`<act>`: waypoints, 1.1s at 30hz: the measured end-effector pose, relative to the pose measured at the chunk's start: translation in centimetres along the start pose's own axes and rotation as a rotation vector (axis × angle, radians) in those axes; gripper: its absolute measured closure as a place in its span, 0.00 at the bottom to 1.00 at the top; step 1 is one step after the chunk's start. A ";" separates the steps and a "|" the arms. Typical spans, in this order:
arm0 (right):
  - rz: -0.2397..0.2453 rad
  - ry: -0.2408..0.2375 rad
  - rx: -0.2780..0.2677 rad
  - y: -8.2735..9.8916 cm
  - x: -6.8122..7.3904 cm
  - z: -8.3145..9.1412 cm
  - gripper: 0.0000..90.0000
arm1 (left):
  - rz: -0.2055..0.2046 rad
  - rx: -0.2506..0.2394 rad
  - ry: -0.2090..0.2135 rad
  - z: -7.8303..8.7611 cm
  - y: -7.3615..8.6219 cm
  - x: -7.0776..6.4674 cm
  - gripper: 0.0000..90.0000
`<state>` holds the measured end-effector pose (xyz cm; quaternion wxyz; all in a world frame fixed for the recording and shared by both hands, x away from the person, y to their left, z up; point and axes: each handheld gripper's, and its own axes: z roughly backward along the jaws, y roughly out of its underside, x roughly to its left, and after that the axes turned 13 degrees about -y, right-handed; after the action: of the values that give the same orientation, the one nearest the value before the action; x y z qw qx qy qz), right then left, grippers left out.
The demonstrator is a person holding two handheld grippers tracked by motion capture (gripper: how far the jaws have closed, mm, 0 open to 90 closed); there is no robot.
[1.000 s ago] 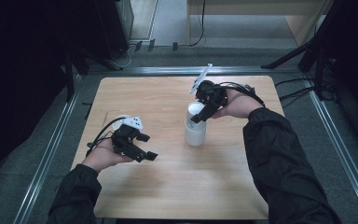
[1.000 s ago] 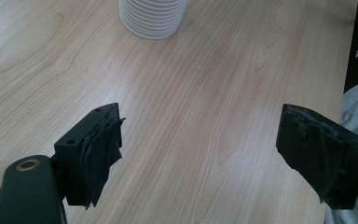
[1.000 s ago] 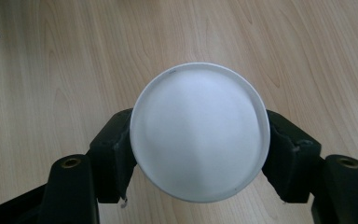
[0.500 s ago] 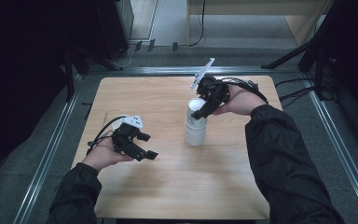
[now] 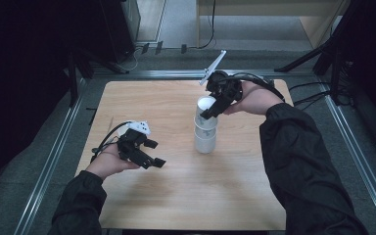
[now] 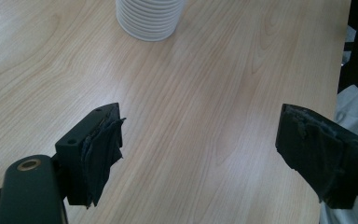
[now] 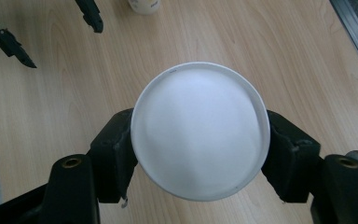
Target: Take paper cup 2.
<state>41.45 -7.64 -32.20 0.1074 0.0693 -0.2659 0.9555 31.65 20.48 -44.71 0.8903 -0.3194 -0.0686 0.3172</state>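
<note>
Right gripper [image 5: 209,113], clamped on top cup [image 5: 205,111], has lifted it partly off cup stack [image 5: 205,139]; separation unfinished. Left gripper [image 5: 152,152] idle, jaws wide.

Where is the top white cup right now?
In the high view the top white cup sits right of the table's middle, on the stack of white cups, gripped by the right gripper. In the right gripper view, both jaws squeeze its sides.

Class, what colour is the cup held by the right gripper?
White; the cup shows best in the right gripper view, between its black fingers.
</note>
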 end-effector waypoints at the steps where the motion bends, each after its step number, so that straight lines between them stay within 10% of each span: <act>1: 0.003 0.004 0.002 -0.1 0.1 0.2 0.38 | 0.001 0.002 0.003 0.0 0.0 0.0 0.17; 8: 0.024 0.036 -0.010 -1.0 1.3 2.6 0.38 | 0.001 -0.007 0.002 0.0 -0.1 0.0 0.17; 18: 0.045 -0.042 -0.099 -0.1 4.8 5.7 0.39 | -0.010 -0.005 0.013 -0.4 -0.7 0.0 0.17; 33: 0.055 -0.118 -0.168 5.1 6.6 2.7 0.39 | -0.047 -0.051 0.054 -0.7 -1.8 -0.7 0.17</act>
<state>34.04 -12.20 -31.17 0.0710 0.1087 -0.3527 0.9267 32.27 18.66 -44.14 0.8907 -0.3486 -0.0601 0.2856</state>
